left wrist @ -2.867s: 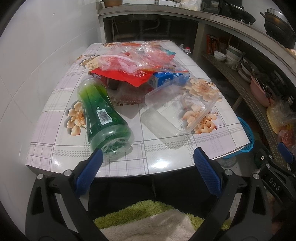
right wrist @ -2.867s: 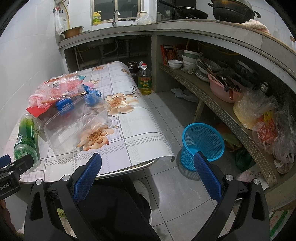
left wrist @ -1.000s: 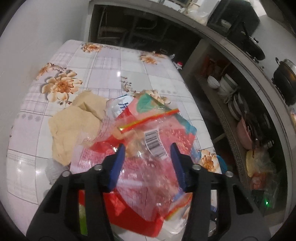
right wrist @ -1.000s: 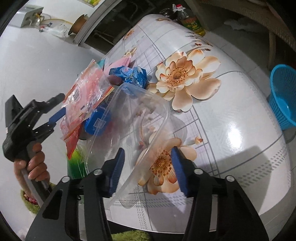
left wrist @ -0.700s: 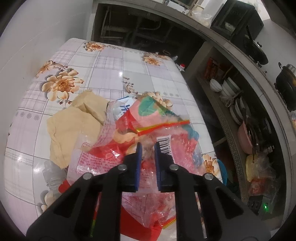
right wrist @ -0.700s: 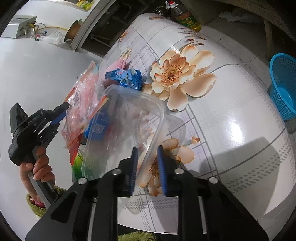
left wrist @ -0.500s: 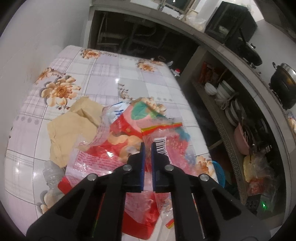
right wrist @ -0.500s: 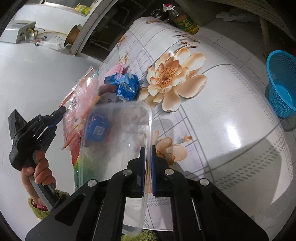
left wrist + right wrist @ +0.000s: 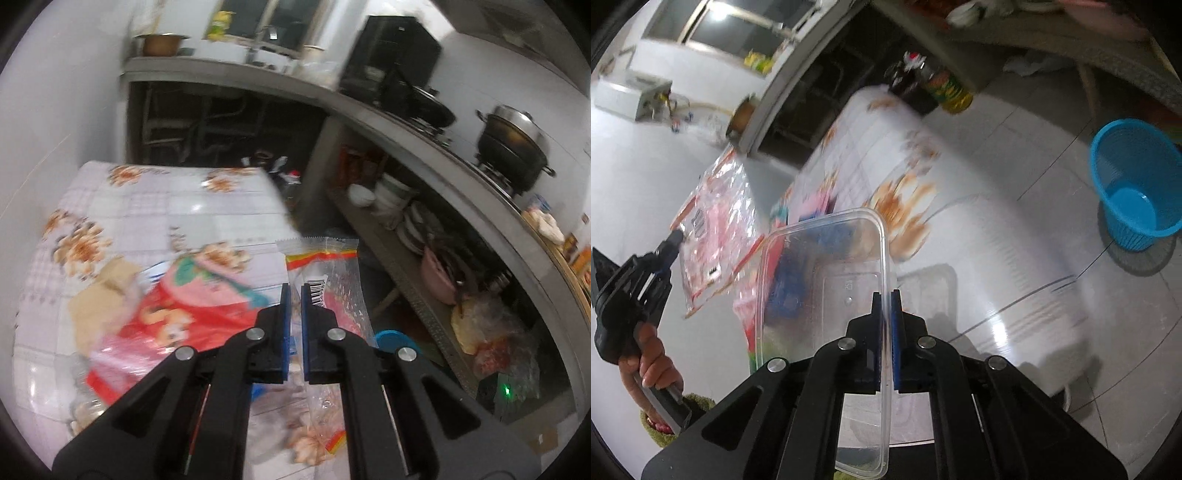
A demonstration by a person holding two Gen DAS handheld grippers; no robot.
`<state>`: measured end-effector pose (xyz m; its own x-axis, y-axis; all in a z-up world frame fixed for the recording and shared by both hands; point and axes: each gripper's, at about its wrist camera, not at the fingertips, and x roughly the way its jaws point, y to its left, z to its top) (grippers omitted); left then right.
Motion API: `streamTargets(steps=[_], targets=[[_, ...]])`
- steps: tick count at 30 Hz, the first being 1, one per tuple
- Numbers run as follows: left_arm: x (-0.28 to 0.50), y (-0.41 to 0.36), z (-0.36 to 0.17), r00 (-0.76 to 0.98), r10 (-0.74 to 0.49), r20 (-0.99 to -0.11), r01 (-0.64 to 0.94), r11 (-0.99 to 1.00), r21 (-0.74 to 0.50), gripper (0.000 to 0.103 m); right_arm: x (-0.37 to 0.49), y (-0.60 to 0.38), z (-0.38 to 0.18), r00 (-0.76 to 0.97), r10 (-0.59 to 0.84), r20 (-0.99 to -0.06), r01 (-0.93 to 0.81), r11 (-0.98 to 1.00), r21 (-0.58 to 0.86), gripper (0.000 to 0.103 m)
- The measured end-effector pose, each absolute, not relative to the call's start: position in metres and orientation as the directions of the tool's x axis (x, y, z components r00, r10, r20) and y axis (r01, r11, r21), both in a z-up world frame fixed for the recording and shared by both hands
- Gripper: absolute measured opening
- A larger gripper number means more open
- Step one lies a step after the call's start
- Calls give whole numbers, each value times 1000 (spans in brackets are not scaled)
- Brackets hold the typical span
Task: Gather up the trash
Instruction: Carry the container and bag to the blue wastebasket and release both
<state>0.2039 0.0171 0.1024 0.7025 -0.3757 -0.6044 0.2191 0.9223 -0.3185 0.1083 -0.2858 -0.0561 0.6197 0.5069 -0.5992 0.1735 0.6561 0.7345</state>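
Clear plastic tub (image 9: 827,295), centre frame, has its rim pinched in the closed right gripper (image 9: 885,299); left gripper (image 9: 293,291) clamps a barcoded wrapper (image 9: 328,273), mid-frame, w/ print unreadable.

No lettering is sharp enough to read. The clear bag (image 9: 325,280) carries a barcode label, its digits blurred. The plastic box (image 9: 846,280) shows a small embossed mark, illegible.
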Motion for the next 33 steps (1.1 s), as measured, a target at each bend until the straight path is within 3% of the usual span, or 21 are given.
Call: streamTargets(steps=[5, 11, 18, 25, 26, 27, 28, 29, 33], targets=[[219, -66, 105, 643, -451, -619, 348, 892, -288, 3, 83, -366, -55, 705, 352, -615, 292, 646, 705, 4], [253, -201, 58, 523, -484, -702, 500, 841, -207, 4, 59, -464, -87, 688, 121, -716, 518, 609, 600, 4], [298, -337, -42, 355, -377, -855, 592, 799, -107, 4, 78, -520, -166, 599, 58, -799, 677, 496, 544, 4], [331, -418, -110, 239, -325, -915, 644, 758, -102, 6, 130, -565, -233, 530, 52, -846, 763, 406, 503, 8], [334, -427, -115, 234, -326, -916, 640, 761, -107, 13, 138, -572, -244, 528, 48, -848, 771, 392, 502, 12], [337, -435, -123, 229, -323, -918, 637, 763, -110, 33, 145, -579, -253, 521, 45, -853, 775, 394, 494, 21], [339, -441, -128, 227, -317, -921, 634, 766, -107, 46, 150, -583, -262, 506, 35, -862, 786, 393, 477, 43], [341, -445, -132, 232, -313, -921, 631, 769, -102, 57, 152, -585, -268, 493, 20, -870, 799, 385, 462, 55], [336, -441, -131, 219, -339, -915, 637, 760, -129, 63, 145, -579, -277, 487, 12, -874, 818, 344, 461, 55]])
